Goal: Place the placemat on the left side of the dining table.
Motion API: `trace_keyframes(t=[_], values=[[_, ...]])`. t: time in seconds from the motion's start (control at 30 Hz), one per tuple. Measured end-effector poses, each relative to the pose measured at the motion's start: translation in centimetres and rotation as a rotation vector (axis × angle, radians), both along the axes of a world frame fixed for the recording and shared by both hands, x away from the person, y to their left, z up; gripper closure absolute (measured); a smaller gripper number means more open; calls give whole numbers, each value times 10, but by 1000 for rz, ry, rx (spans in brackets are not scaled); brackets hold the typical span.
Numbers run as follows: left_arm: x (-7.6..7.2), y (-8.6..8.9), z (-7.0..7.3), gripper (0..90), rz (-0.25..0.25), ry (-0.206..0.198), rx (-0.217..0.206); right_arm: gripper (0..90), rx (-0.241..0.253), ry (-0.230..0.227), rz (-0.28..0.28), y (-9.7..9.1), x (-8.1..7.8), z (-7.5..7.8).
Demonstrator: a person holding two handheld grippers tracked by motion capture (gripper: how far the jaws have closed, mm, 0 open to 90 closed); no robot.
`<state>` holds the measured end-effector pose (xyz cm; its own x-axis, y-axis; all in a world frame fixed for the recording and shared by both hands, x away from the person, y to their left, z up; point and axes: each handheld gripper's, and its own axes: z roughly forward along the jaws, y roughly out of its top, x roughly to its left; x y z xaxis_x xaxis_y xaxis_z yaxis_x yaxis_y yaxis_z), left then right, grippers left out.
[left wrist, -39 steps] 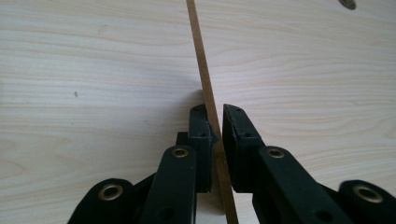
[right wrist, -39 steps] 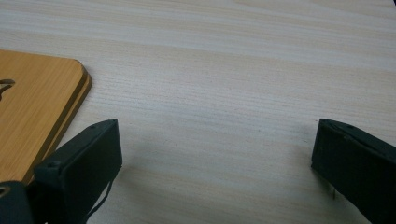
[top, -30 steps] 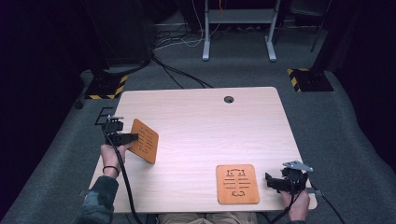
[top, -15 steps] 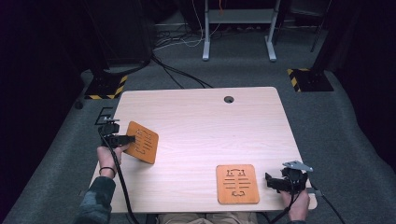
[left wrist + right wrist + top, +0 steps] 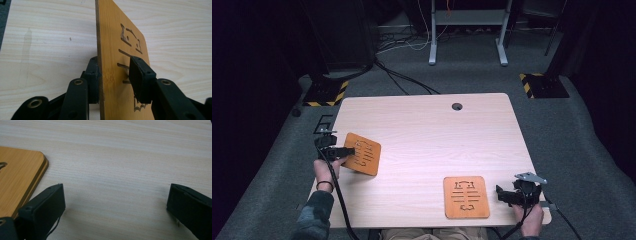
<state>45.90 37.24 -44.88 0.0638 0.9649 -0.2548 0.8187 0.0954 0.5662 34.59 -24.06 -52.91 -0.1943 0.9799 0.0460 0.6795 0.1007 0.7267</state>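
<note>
**Board loosened at the table's left edge**

The left gripper (image 5: 113,75) is seen with its jaws just opening around the carved wooden board (image 5: 117,62); one pad is touching its back, the other is parted from the carved face. The board (image 5: 361,153) is placed near the table (image 5: 422,130)'s left edge. The right gripper (image 5: 113,202) is held wide apart, empty, beside the second board (image 5: 466,196).

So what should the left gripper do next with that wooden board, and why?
Probably draw the left gripper back off the board. Its jaws have just been opening, and one pad stands clear of the board's face, so the board looks released at the table's left edge.
</note>
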Motion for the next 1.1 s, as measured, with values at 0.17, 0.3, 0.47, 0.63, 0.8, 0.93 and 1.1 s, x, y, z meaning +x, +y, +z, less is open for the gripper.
trace_keyframes(t=[0.17,0.3,0.47,0.63,0.8,0.93,1.1], values=[[0,7,-5,601,12,-4,-16,9,-1,0,0,0,0,0],[0,13,-9,593,17,4,-28,9,1,4,-5,1,0,0],[1,19,-11,584,24,11,-31,10,0,0,-1,0,0,0],[2,22,-13,575,21,20,-26,10,0,0,-1,0,0,0],[3,24,-16,563,26,27,-31,10,3,3,-6,0,0,0],[3,25,-17,556,25,35,-25,10,0,0,-1,0,0,0],[3,29,-23,539,34,40,-28,10,0,0,-1,0,0,0]])
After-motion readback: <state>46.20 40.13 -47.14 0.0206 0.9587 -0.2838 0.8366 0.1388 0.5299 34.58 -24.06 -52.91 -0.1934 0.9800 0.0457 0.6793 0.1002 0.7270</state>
